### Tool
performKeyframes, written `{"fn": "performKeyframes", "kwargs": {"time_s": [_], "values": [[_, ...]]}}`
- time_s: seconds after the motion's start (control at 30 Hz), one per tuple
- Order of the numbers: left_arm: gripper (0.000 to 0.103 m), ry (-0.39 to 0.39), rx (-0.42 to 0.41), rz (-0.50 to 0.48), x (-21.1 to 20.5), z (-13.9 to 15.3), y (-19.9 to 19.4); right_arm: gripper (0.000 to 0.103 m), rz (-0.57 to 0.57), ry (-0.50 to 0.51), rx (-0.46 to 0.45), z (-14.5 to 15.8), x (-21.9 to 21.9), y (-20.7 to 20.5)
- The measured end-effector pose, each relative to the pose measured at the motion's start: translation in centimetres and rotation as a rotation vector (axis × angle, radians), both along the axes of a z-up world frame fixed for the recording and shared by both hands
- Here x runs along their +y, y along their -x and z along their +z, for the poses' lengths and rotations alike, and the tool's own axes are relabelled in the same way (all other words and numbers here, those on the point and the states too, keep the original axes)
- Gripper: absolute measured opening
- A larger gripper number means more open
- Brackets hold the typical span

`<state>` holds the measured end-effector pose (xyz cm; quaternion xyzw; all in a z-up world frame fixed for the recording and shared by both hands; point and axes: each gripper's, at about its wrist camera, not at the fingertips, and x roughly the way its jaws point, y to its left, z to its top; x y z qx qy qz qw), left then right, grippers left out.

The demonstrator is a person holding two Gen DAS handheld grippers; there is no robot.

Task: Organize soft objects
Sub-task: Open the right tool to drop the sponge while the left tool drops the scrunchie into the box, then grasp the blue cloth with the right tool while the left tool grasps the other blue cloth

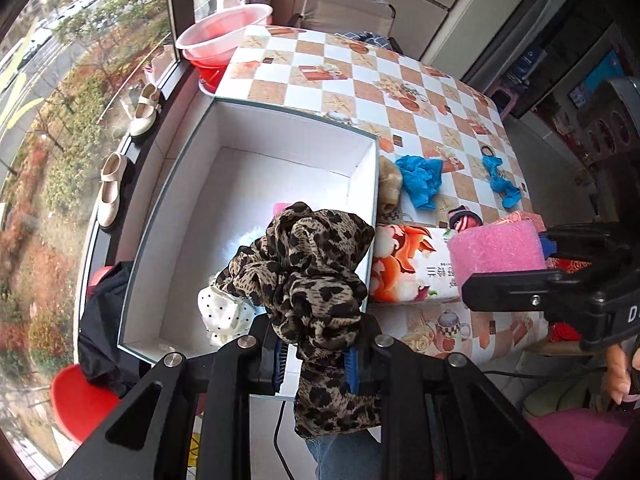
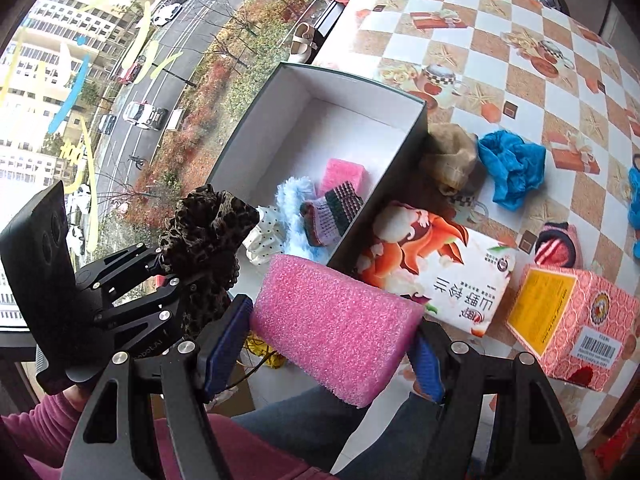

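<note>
My left gripper (image 1: 316,360) is shut on a leopard-print scrunchie (image 1: 308,268) and holds it over the near end of the open white box (image 1: 280,120). It also shows in the right wrist view (image 2: 208,232). My right gripper (image 2: 324,352) is shut on a pink foam sponge (image 2: 340,320), just off the box's near right corner; the sponge also shows in the left wrist view (image 1: 496,252). In the box (image 2: 280,120) lie a pink sponge (image 2: 346,174), a light blue fluffy piece (image 2: 294,196), a knitted piece (image 2: 330,216) and a white dotted scrunchie (image 2: 266,236).
On the checkered table (image 2: 520,60) lie a tan scrunchie (image 2: 452,156), a blue cloth (image 2: 512,164), a tissue pack (image 2: 436,268), a round red pouch (image 2: 556,244) and a pink carton (image 2: 572,316). Red basins (image 1: 224,36) stand beyond the table. Shoes (image 1: 146,110) sit on the window sill.
</note>
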<state>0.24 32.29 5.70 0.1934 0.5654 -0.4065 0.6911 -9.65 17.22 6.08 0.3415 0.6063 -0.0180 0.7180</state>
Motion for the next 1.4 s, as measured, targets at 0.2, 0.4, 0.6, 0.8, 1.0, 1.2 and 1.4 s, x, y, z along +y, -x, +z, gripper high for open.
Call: {"fn": "performKeyframes", "kwargs": {"time_s": [0.2, 0.4, 0.6, 0.8, 1.0, 1.2, 1.4], "values": [[0.025, -0.043, -0.001, 0.083, 0.9, -1.2, -1.7, 0.074, 0.060, 0.004, -0.013, -0.2, 0.9, -3.3], [0.025, -0.078, -0.005, 0.117, 1.1, -1.9, -2.1, 0.074, 0.093, -0.012, -0.026, -0.7, 1.2, -5.7], [0.025, -0.081, 0.008, 0.165, 1.7, -2.3, -2.4, 0.074, 0.132, -0.012, -0.013, -1.1, 1.2, -7.5], [0.028, -0.084, 0.003, 0.184, 1.8, -2.4, -2.5, 0.074, 0.155, -0.003, -0.014, -1.2, 1.2, -9.5], [0.085, -0.055, -0.039, 0.200, 1.9, -1.6, -2.2, 0.100, 0.131, -0.037, -0.026, -1.5, 0.6, -11.0], [0.091, -0.080, 0.003, 0.212, 1.4, -2.4, -2.2, 0.103, 0.074, -0.052, -0.005, -2.2, -0.9, -10.7], [0.093, -0.083, 0.089, 0.206, 0.4, -3.2, -2.2, 0.103, -0.042, -0.070, 0.023, -2.3, -5.0, -7.6]]}}
